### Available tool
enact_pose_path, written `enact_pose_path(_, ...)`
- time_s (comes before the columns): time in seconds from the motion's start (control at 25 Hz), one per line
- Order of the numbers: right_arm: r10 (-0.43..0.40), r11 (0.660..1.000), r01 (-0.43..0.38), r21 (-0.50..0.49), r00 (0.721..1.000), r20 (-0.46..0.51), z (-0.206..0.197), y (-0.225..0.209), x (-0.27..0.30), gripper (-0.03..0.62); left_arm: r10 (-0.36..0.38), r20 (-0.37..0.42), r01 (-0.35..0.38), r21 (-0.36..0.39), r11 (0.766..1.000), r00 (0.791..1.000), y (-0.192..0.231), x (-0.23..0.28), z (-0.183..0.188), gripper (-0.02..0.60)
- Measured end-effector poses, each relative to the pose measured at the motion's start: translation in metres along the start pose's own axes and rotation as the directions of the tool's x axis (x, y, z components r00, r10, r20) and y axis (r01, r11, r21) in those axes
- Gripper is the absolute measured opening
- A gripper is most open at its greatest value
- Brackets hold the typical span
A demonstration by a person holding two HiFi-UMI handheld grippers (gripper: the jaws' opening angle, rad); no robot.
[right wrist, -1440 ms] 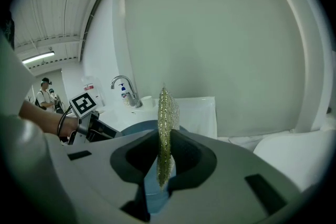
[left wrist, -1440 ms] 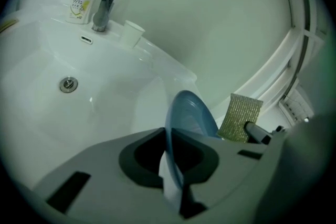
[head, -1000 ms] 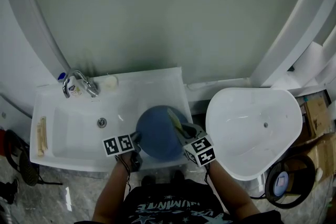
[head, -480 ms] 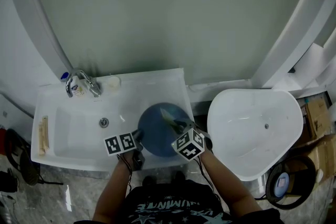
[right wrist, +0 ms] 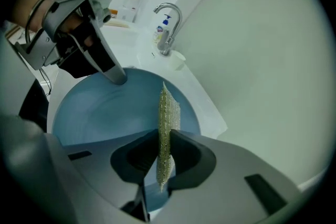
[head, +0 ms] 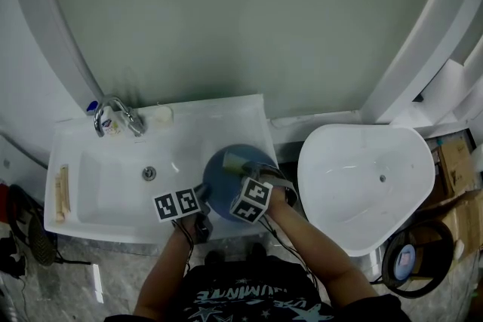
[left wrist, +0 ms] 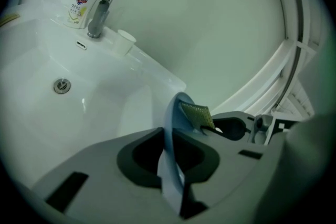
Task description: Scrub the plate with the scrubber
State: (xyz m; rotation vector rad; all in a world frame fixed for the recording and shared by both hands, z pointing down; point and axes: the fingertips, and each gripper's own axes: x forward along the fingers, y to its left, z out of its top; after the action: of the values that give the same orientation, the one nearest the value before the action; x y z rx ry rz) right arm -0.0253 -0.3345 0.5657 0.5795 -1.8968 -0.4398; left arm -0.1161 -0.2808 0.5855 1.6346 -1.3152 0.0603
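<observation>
Over the white sink [head: 98, 188], my left hand-held gripper [left wrist: 170, 160] clamps the plate [right wrist: 100, 110] by its rim and my right hand-held gripper [right wrist: 164, 157] pinches the scrubber [right wrist: 169, 107]; I would lay it flat and stroke firmly.

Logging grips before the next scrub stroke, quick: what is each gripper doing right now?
Left gripper: closed on the rim of the plate.
Right gripper: closed on the scrubber, held over the plate.

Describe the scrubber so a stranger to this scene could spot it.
Start at the white sink against the wall. Over its right end the left gripper clamps a blue plate. The scrubber is the thin yellow-green mesh pad in the right gripper, the only greenish thing.
</observation>
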Motion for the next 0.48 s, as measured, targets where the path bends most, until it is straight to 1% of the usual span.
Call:
enact_pose_path(0.12,0.009,0.997,-0.008,-0.075,1.000,0.006,0.008,0.010,0.003,0.069,0.002,0.003,-0.002,-0.015,1.000,1.000,0.002,0.000,0.000,0.035)
enact_pose_path(0.32,0.047,0.988,-0.043,-0.147,0.999,0.022,0.015,0.027,0.006,0.069,0.004,0.004,-0.004,-0.004,1.000,1.000,0.002,-0.002,0.004,0.044)
enact_pose_path(0.4,0.057,0.980,-0.050,-0.190,0.998,0.031,0.018,0.034,0.006,0.069,0.007,0.005,-0.007,-0.002,1.000,1.000,0.003,-0.003,0.005,0.044)
enact_pose_path(0.48,0.060,0.966,-0.048,-0.255,0.997,0.041,0.021,0.040,0.005,0.069,0.005,0.009,-0.005,-0.008,1.000,1.000,0.003,-0.004,0.006,0.046)
